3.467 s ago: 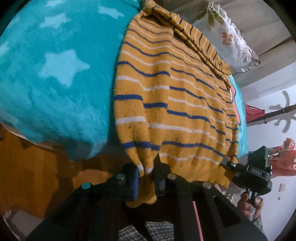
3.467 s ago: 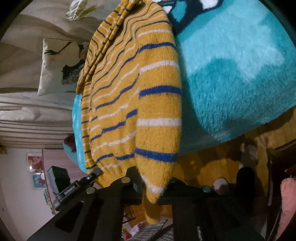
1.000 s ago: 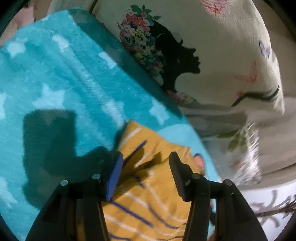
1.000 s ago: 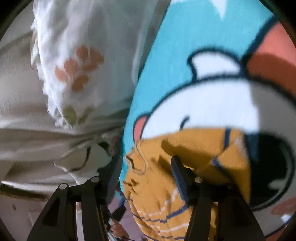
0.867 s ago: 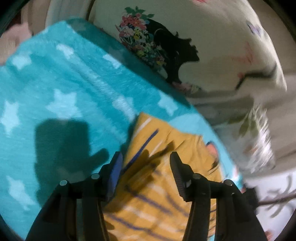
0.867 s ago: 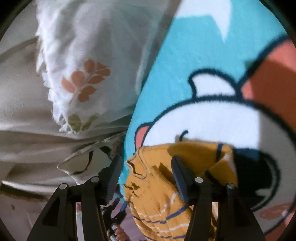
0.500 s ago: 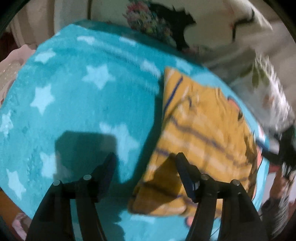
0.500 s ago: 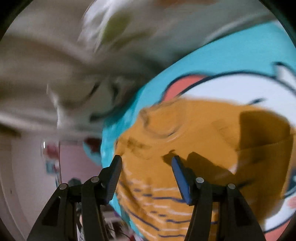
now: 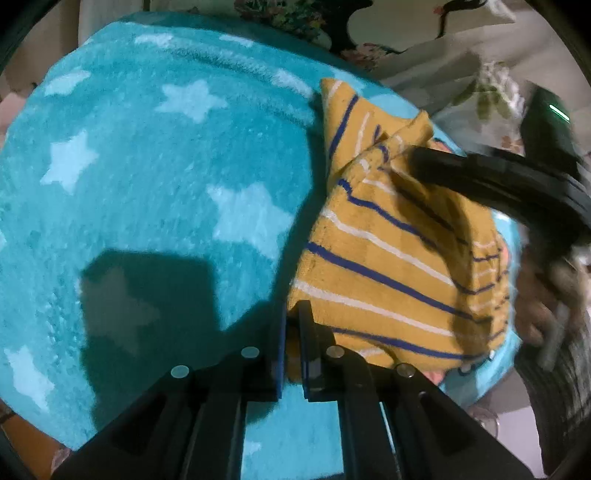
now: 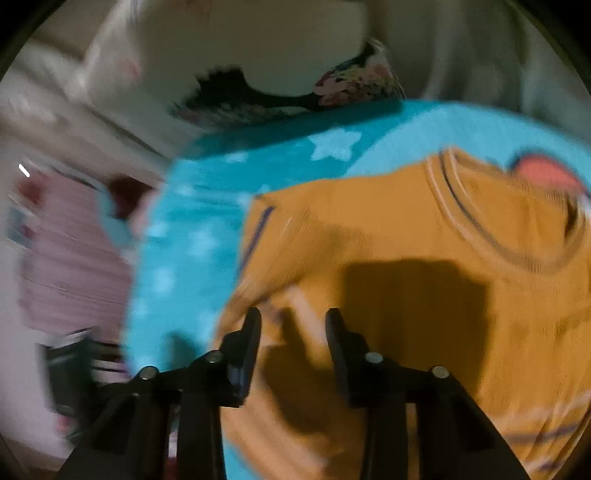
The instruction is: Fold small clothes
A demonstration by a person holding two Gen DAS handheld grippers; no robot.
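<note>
A small mustard-yellow sweater [image 9: 391, 258] with blue and white stripes lies folded on a teal blanket [image 9: 155, 192] with pale stars. My left gripper [image 9: 291, 325] is shut on the sweater's near left corner. My right gripper [image 10: 291, 325] is open just above the sweater [image 10: 424, 295]; nothing is between its fingers. In the left wrist view the right gripper's black finger [image 9: 498, 181] reaches over the sweater's far right part. The right wrist view is motion-blurred; the sweater's neckline [image 10: 491, 221] shows to the upper right.
White pillows with flower and black silhouette prints [image 9: 332, 22] lie beyond the blanket's far edge. The person's hand [image 9: 535, 302] holds the right gripper at the right edge. The blanket's near edge drops to an orange floor [image 9: 33, 439]. A pink wall [image 10: 66, 266] is at the left.
The grippers carried the sweater's hem up to its top, then opened. Since then the left gripper has pulled back and shut on the near corner. The right gripper stays open and swings across.
</note>
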